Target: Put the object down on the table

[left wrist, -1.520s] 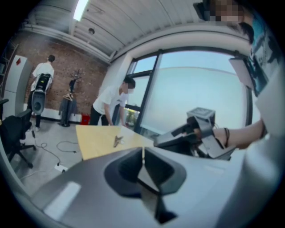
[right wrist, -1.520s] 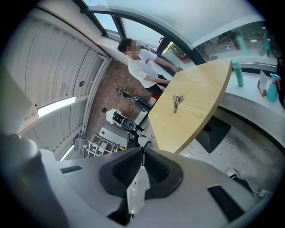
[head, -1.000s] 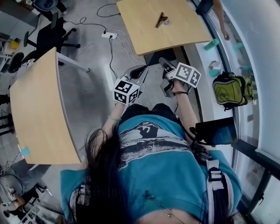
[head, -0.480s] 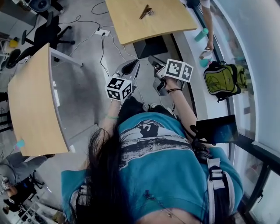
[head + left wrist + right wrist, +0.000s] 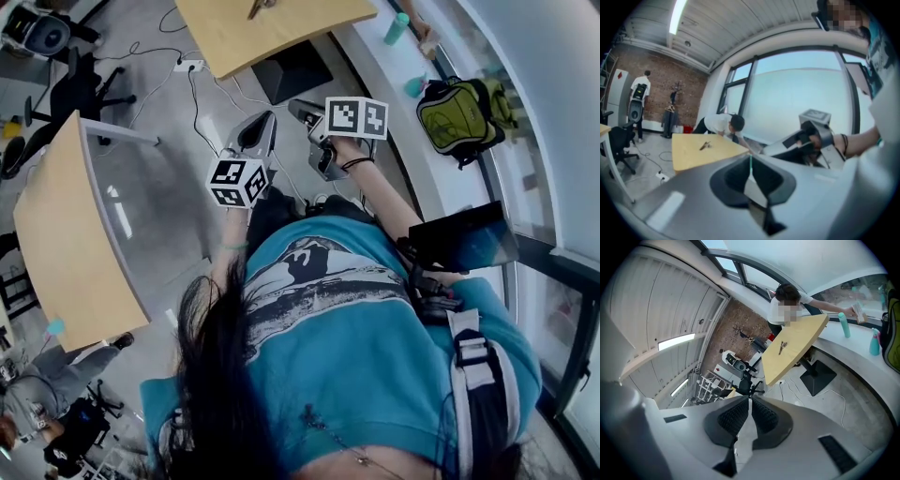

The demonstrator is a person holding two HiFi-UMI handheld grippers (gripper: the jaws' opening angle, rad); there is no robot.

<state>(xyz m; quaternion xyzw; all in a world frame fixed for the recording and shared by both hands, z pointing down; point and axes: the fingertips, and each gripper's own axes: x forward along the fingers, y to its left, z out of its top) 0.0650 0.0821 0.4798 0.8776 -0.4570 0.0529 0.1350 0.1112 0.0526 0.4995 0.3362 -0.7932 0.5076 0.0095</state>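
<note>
Holds left gripper (image 5: 266, 118) up over the floor, jaws together, empty. Holds right gripper (image 5: 294, 105) just beside it, jaws together, empty. Both well apart from small brown object (image 5: 782, 348) lying midway between the far table's (image 5: 804, 341) edges.

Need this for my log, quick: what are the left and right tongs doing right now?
Left tongs: closed, nothing between them.
Right tongs: closed, nothing between them.
</note>
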